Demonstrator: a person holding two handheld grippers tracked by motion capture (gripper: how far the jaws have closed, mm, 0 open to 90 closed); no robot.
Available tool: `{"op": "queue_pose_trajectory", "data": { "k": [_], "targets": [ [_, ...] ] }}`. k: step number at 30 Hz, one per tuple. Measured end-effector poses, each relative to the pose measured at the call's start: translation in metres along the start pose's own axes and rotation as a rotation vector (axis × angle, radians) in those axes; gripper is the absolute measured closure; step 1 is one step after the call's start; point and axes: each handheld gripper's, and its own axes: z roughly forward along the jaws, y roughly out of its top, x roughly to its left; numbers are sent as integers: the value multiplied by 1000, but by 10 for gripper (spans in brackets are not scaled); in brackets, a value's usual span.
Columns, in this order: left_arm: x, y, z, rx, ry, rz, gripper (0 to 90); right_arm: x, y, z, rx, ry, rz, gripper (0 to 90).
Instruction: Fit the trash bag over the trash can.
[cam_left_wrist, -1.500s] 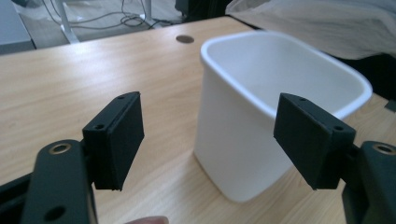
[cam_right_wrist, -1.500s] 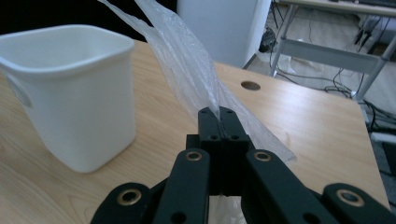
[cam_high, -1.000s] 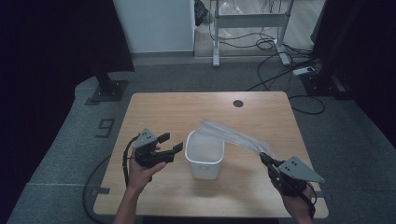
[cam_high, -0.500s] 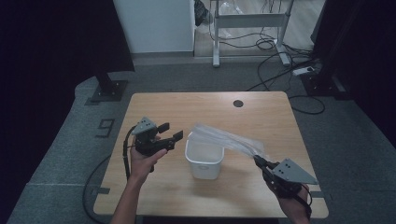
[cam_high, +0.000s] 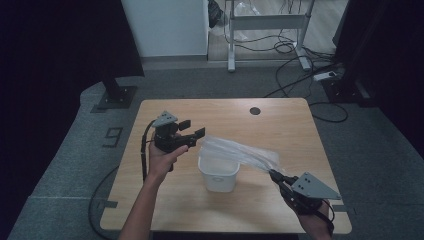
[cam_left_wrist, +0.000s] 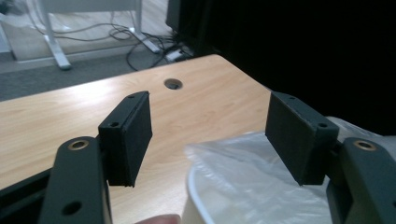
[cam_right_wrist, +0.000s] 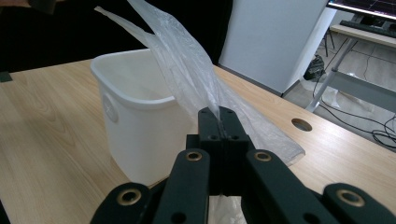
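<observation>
A clear plastic bag (cam_high: 240, 152) stretches slantwise over a small white bin (cam_high: 218, 175) in the middle of the wooden table (cam_high: 280, 120). My right gripper (cam_high: 274, 175) is shut on the bag's near right end. In the right gripper view the jaws (cam_right_wrist: 223, 116) pinch the film, which rises over the bin (cam_right_wrist: 135, 121). My left gripper (cam_high: 192, 128) hovers open just left of the bag's loose end, with nothing between its pads. The left gripper view has the open gripper (cam_left_wrist: 212, 135) above the bag (cam_left_wrist: 261, 186) and the bin rim (cam_left_wrist: 191, 196).
A round cable hole (cam_high: 255, 110) sits near the table's far edge. Beyond the table there are a white panel (cam_high: 165, 25), a metal desk frame (cam_high: 265, 25) and cables on the floor. A black stand base (cam_high: 116, 95) is off the far left corner.
My left gripper has risen and moved away from the table's near edge and to the right, closer to the bag's loose end. The bag's free end has sunk a little toward the bin.
</observation>
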Motion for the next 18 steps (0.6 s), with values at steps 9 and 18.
{"op": "queue_pose_trajectory", "data": {
  "k": [9,18],
  "targets": [
    [-13,-19,5,79,11,56,326,2,4,1,-2,-11,-1,889],
    [-19,-33,14,149,-40,80,319,9,8,1,20,-76,-23,889]
  ]
}}
